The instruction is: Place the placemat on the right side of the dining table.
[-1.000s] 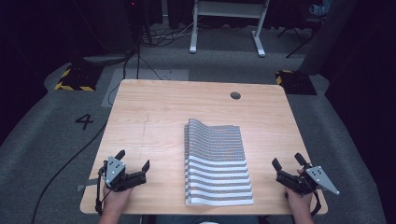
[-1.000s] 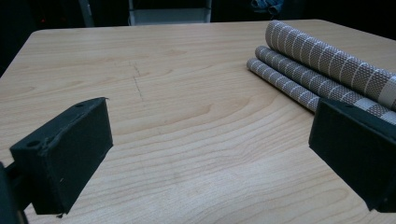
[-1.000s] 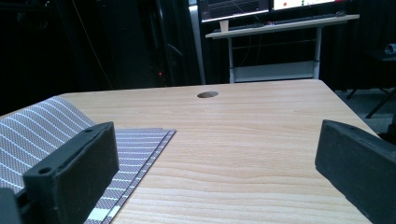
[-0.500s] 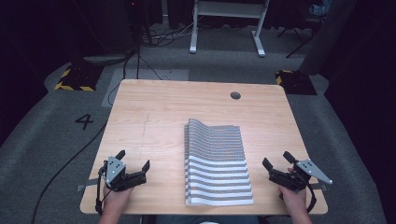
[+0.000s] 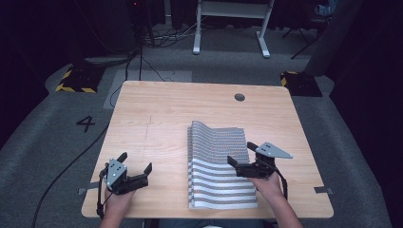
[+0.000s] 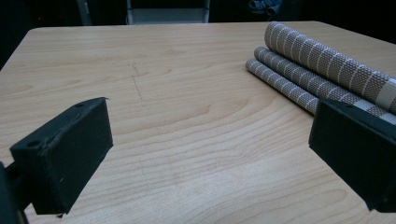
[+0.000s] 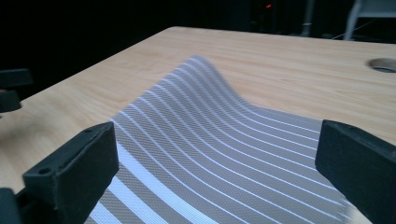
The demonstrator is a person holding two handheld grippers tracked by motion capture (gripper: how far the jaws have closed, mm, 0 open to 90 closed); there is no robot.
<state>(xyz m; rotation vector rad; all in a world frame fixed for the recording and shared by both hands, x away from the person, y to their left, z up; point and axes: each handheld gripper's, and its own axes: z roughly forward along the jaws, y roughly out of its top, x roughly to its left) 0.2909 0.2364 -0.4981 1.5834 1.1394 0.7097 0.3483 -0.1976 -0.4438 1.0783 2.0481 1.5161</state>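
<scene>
Striped placemats on a wooden table

Right gripper, jaws apart, hovers over the folded striped placemats; left gripper, jaws apart, sits well left, nothing between.

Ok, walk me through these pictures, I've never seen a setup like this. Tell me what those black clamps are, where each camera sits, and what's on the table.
No robot here: a person holds a hand tool with two black jaws in each hand. The high view looks down from above the person's side, showing the left gripper over bare wood and the right gripper over a folded striped mat. The other two pictures come from cameras riding on the grippers, looking out between their own jaws. On the wooden table lies the mat, grey with white stripes, folded in layers, its far edge humped up. There is a round hole in the tabletop near the far edge. Both grippers are open and hold nothing.
</scene>
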